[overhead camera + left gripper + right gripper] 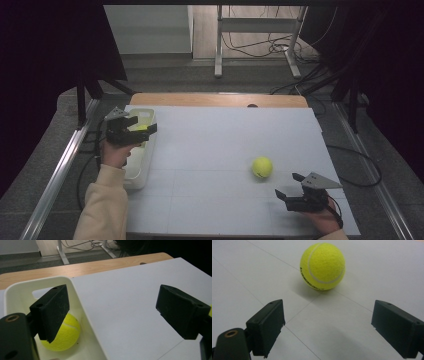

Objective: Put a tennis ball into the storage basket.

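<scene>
i am lining my right gripper, jaws spread wide and empty, on the tennis ball near the table's right edge; i should centre it before squeezing. my left gripper is hanging open over the bin at the left edge.

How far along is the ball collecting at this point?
One tennis ball already lies inside the white bin at the table's left edge; the left gripper hangs over it with its fingers apart and empty. The second tennis ball sits loose on the white mat. The right gripper, open, points at it without touching. Grasping and binning that ball seems what remains.
</scene>
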Available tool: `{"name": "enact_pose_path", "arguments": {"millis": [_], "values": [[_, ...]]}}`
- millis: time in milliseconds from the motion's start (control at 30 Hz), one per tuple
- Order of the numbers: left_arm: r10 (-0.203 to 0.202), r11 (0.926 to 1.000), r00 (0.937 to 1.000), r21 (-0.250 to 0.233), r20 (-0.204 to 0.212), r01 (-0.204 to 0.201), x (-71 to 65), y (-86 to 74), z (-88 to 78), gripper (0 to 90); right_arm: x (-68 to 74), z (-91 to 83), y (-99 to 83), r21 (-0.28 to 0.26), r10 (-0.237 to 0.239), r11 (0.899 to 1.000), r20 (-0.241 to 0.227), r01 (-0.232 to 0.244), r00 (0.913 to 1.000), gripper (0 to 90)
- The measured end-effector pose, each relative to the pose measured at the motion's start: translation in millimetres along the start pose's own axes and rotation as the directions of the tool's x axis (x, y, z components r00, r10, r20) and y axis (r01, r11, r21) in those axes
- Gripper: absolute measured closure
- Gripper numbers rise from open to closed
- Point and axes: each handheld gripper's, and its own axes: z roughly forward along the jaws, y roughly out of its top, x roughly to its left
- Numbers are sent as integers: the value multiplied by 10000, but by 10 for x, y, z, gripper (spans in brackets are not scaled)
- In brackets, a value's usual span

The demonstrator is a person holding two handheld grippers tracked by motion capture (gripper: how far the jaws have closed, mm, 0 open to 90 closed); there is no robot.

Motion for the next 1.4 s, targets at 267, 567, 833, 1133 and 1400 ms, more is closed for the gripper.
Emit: {"name": "enact_pose_path", "arguments": {"millis": [267, 567, 833, 1133, 1400], "values": [[384, 9990, 9980, -233, 503, -373, -156, -45, -49, 126, -10, 8, 6, -41, 33, 10000, -14, -33, 10000, 119], [872, 9957, 9917, -387, 948, -839, -353, -71, -85, 126, -16, -9, 12, -124, 76, 9999, 109, -75, 9999, 118], [1203, 9926, 9845, -299, 1274, -1174, -497, -96, -51, 124, -11, -28, 6, -180, 34, 9998, 108, -33, 9999, 118], [1377, 9904, 9782, -115, 1555, -1376, -582, -118, 44, 124, -26, -25, 0, -133, 5, 9999, 151, -3, 9999, 118], [1634, 9860, 9709, 52, 1754, -1668, -708, -132, 117, 123, -19, -35, -10, -185, -16, 9998, 78, 17, 10000, 118]]}}
